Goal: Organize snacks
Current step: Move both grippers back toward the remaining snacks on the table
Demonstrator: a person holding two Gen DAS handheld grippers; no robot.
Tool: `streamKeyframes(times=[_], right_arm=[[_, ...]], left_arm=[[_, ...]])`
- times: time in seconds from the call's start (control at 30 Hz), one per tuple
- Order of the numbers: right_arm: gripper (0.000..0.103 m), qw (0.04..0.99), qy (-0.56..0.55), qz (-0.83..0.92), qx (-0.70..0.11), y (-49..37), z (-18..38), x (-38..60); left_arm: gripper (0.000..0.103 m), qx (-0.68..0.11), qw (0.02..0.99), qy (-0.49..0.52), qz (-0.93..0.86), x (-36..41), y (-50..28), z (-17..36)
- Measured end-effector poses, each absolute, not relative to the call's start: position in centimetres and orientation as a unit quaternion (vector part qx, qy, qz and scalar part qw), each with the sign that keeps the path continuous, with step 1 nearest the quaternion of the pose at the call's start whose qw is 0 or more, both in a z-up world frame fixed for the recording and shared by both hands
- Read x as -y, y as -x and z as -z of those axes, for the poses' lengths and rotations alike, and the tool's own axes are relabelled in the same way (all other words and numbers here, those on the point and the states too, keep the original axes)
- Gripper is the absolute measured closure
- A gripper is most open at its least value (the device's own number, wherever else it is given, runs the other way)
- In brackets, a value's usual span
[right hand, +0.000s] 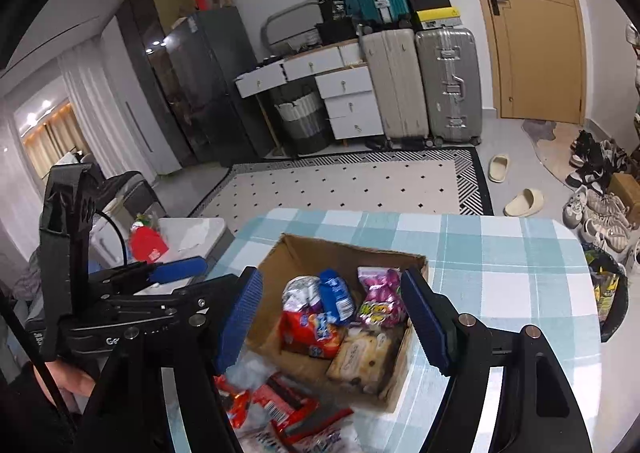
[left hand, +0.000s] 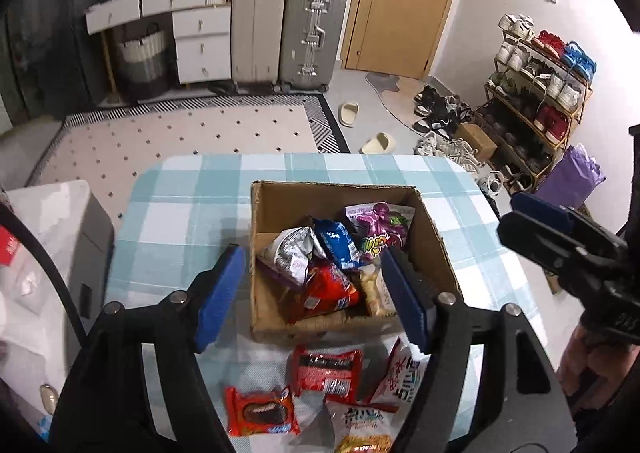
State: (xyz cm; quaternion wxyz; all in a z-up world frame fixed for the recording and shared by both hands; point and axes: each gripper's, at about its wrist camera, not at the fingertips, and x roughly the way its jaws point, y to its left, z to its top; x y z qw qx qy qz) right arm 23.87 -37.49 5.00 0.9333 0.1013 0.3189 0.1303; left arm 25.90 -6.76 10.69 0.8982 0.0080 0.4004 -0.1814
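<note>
A corrugated cardboard box (left hand: 434,249) with raw-cut, slightly ragged walls stands on a table under a smooth blue-and-white checked tablecloth (left hand: 188,213), and it serves as the landmark for everything else. Inside the box lie crinkled, glossy snack packets: a silver foil bag (left hand: 290,253), a blue packet (left hand: 338,243), a purple-and-green bag (left hand: 380,227), a red packet (left hand: 330,289) and a pale packet (left hand: 374,285) that the right wrist view shows more fully as a flat rectangular cream wrapper with dark specks (right hand: 362,361). Just in front of the box, on the cloth, lie more snacks: a red packet with a dark band (left hand: 326,371), an orange-red packet picturing a round brown biscuit (left hand: 262,411), a white-and-red bag (left hand: 400,373) and a white bag with a yellow bottom (left hand: 362,429); the right wrist view shows these only as a blur of red wrappers. The left gripper (left hand: 316,295) hangs above the box's near wall with its ribbed blue pads (left hand: 222,295) spread apart and nothing between them. The right gripper (right hand: 334,315) hovers likewise over the box, its pads wide apart and empty. The left view alone shows a shoe rack (left hand: 536,101) beyond the box to the right; the right view alone shows a dark glossy cabinet (right hand: 192,81) beyond the box to the left.
</note>
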Motion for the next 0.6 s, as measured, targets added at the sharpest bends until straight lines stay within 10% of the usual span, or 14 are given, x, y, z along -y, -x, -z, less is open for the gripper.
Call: streamKeyframes(times=[0.6], right_arm=[[0.015,0.949,-0.104,-0.146,-0.258,-10.2,-3.0,36.2]], left_arm=[[0.021,-0.313,0.932,-0.028,0.182,4.7,-13.0,-12.5]])
